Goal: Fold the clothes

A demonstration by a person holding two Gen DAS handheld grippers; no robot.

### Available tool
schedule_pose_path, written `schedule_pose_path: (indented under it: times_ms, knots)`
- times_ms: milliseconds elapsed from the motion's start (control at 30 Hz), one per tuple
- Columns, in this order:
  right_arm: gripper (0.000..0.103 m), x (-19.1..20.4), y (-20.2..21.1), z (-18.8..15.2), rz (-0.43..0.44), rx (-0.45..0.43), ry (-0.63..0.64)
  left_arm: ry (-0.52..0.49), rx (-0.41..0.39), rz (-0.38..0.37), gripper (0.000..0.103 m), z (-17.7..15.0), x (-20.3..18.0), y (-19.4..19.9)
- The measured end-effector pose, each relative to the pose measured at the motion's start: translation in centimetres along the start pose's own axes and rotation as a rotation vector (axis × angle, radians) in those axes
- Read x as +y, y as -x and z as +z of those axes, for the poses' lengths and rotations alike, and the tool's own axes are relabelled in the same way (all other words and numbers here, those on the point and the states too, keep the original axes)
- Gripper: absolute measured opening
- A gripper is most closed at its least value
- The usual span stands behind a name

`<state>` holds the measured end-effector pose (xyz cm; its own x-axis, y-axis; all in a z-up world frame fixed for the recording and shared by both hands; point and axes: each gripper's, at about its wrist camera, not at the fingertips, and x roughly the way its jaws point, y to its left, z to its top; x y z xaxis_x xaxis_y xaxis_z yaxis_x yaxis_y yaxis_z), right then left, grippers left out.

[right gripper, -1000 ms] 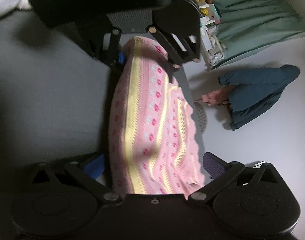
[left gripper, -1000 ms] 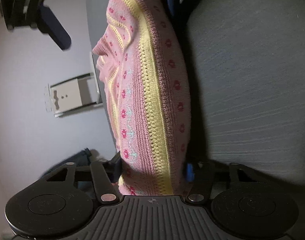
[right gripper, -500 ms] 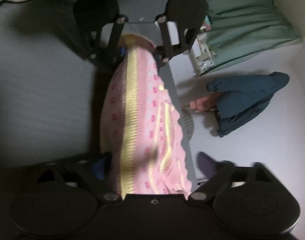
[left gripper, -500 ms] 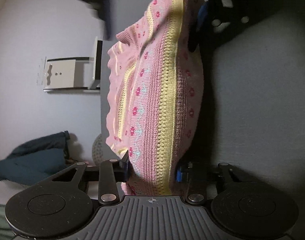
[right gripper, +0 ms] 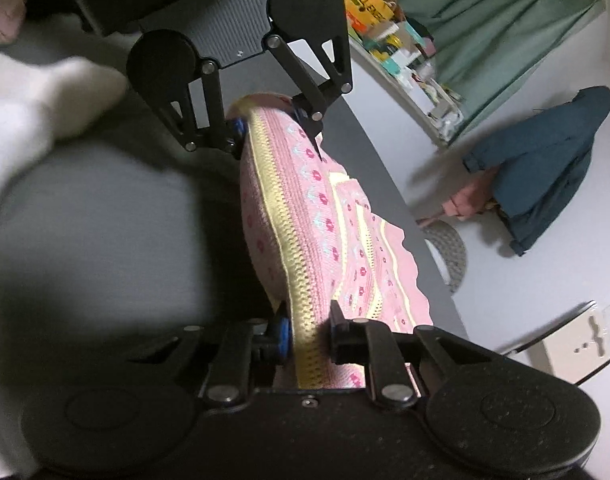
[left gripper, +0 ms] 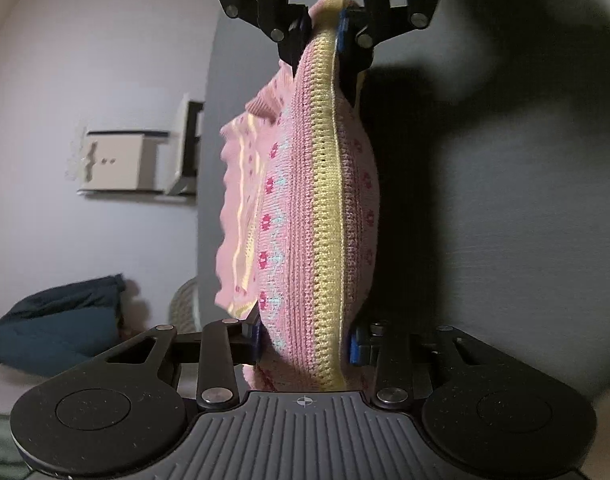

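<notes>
A pink knit garment (left gripper: pixel 305 208) with yellow stripes and small magenta flowers hangs stretched between the two grippers, above a dark grey table (left gripper: pixel 505 200). My left gripper (left gripper: pixel 305 340) is shut on its near end. My right gripper (left gripper: pixel 325 36), facing me at the top of the left wrist view, is shut on the far end. In the right wrist view the pink knit garment (right gripper: pixel 317 236) runs from my right gripper (right gripper: pixel 307 332) up to my left gripper (right gripper: pixel 273 128). A scalloped hem droops off to one side.
The grey table's edge (right gripper: pixel 401 200) runs beside the garment. Beyond it on the pale floor lie a dark blue jacket (right gripper: pixel 545 160), a woven round basket (right gripper: pixel 449 248) and a white box (right gripper: pixel 577 348). A white sleeve (right gripper: pixel 33 116) is at the left. Green curtain and cluttered shelves (right gripper: pixel 417 64) stand behind.
Both grippers have rotated and come to face each other more squarely, with the garment still pinched at both ends. The right gripper's jaws have closed in tighter on the yellow stripe.
</notes>
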<state>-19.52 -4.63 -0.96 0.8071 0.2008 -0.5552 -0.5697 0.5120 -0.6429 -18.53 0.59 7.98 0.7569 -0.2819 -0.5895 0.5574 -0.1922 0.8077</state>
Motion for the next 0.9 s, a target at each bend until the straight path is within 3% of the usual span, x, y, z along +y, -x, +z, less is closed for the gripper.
schedule_pose_path:
  times_ms: [167, 333, 400, 500, 633, 733, 900]
  knots:
    - [0.017, 1.8, 4.7, 0.3, 0.118, -0.03, -0.014, 0.089, -0.05, -0.18, 0.037, -0.6, 0.2, 5.2]
    - [0.017, 1.7, 8.0, 1.3, 0.298, -0.027, -0.073, 0.149, -0.088, -0.398, 0.037, -1.0, 1.4, 9.5]
    - [0.017, 0.7, 8.7, 1.5, 0.393, -0.012, -0.121, 0.182, -0.101, -0.494, 0.037, -1.2, 2.4, 10.2]
    - [0.017, -1.0, 9.2, 1.6, 0.484, 0.015, -0.195, 0.204, -0.128, -0.567, 0.037, -1.7, 4.2, 9.8]
    - [0.017, -4.5, 7.9, 1.3, 0.504, 0.049, -0.297, 0.276, -0.168, -0.578, 0.038, -2.8, 8.2, 6.6]
    - [0.018, -7.8, 5.2, 1.3, 0.502, 0.065, -0.384, 0.376, -0.169, -0.521, 0.038, -3.8, 10.1, 4.4]
    - [0.018, -11.3, 1.3, 0.9, 0.487, 0.078, -0.459, 0.548, -0.16, -0.492, 0.045, -5.4, 11.5, 1.6]
